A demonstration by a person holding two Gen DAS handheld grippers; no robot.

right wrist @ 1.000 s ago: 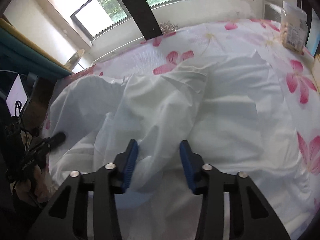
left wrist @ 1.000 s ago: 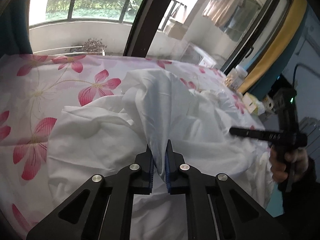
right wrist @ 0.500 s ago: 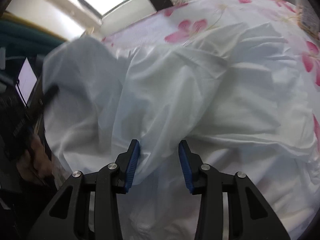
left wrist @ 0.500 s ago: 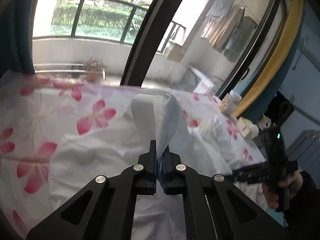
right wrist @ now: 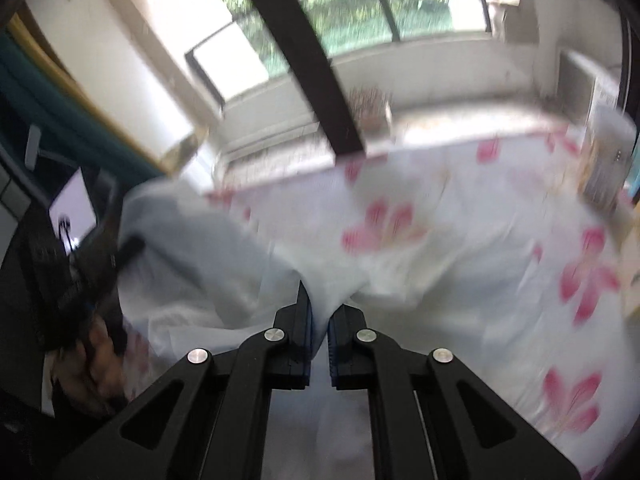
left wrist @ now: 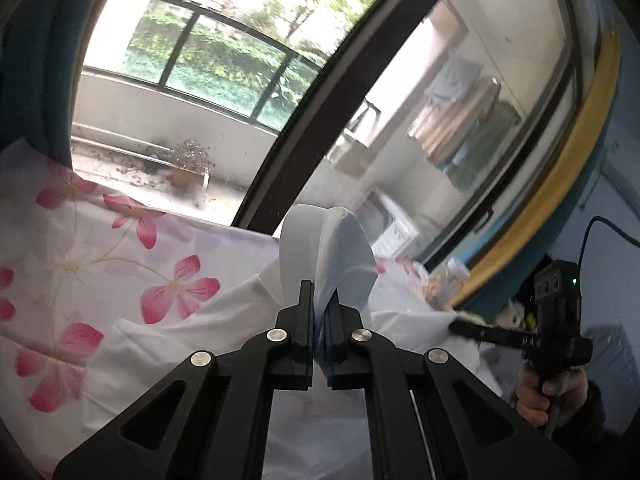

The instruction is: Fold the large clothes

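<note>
From my left wrist: my left gripper (left wrist: pixel 319 312) is pinching a fold of the white garment (left wrist: pixel 328 240), which is lying on the pink-flowered bedsheet (left wrist: pixel 80 256) before the balcony window (left wrist: pixel 208 56).

From my right wrist, blurred: my right gripper (right wrist: pixel 319 312) is closing its jaws on the white garment (right wrist: pixel 224 264), beside the bedsheet (right wrist: pixel 460 208), below the window (right wrist: pixel 360 4).

Bedroom: floral bedsheet (left wrist: pixel 100 248), balcony window (left wrist: pixel 208 60)
</note>
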